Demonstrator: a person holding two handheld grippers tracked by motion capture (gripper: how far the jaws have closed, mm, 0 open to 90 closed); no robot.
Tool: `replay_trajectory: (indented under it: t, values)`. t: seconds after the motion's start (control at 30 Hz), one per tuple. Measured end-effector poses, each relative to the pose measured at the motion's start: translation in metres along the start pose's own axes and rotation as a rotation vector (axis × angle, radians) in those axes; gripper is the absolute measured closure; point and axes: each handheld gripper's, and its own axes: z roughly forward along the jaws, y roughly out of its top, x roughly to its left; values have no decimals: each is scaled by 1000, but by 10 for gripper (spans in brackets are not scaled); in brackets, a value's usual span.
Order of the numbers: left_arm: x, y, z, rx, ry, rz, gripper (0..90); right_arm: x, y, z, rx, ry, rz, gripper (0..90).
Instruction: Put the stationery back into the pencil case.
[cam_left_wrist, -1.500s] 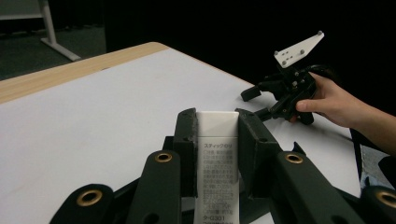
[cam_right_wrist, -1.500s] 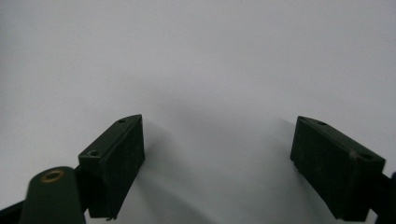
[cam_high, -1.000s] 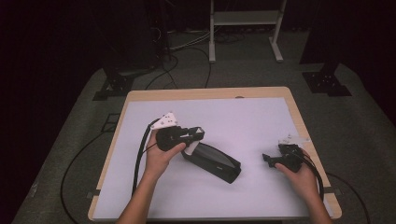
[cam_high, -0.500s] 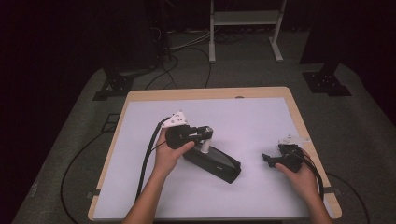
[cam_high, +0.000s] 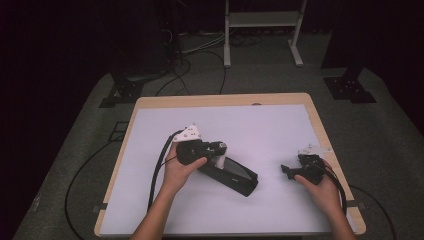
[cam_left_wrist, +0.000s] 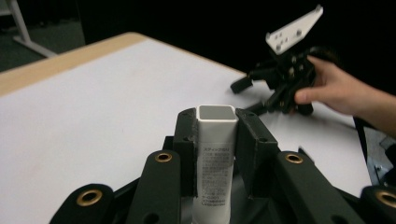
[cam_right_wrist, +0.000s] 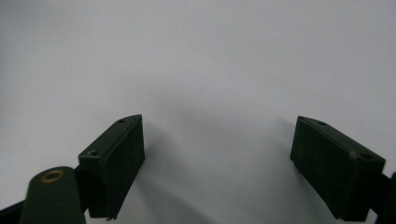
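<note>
My left gripper (cam_high: 216, 149) is shut on a white square-section tube (cam_left_wrist: 215, 154) with small printed text, held upright between its jaws (cam_left_wrist: 215, 126). In the high view the tube (cam_high: 219, 159) sits right at the upper left end of a long black case (cam_high: 235, 177), which lies slanted in the middle of the white mat (cam_high: 270, 130). Whether the tube touches the case I cannot tell. My right gripper (cam_high: 286, 169) rests low over the mat near the right edge, a hand around it. Its jaws (cam_right_wrist: 219, 154) stand wide open over bare white surface with nothing between them. The left gripper view shows that right gripper (cam_left_wrist: 250, 91) farther off.
The mat covers a wooden table (cam_high: 220, 100) with its rim showing on all sides. Black cables (cam_high: 159, 165) trail from the left gripper off the table's left front. A white stand's legs (cam_high: 260, 30) and dark floor gear lie beyond the far edge.
My left gripper has shifted a little to the right with the white tube, closer over the black case's end. The right gripper has stayed put.
</note>
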Motion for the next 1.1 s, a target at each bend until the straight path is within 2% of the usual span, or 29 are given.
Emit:
replay_trajectory:
  t: [0.13,0.23,0.47,0.73,1.1]
  values:
    - [-2,-6,-2,-4,-4,-9,708,0,0,0,0,0,0,164]
    - [-2,-11,-2,23,0,-9,708,0,0,0,0,0,0,164]
    - [-2,-18,-1,41,0,-14,705,0,0,0,0,0,0,164]
    - [-3,-19,-4,28,2,-16,688,0,0,0,0,0,0,164]
    - [-2,-23,-22,27,35,-11,611,0,0,0,0,0,-1,164]
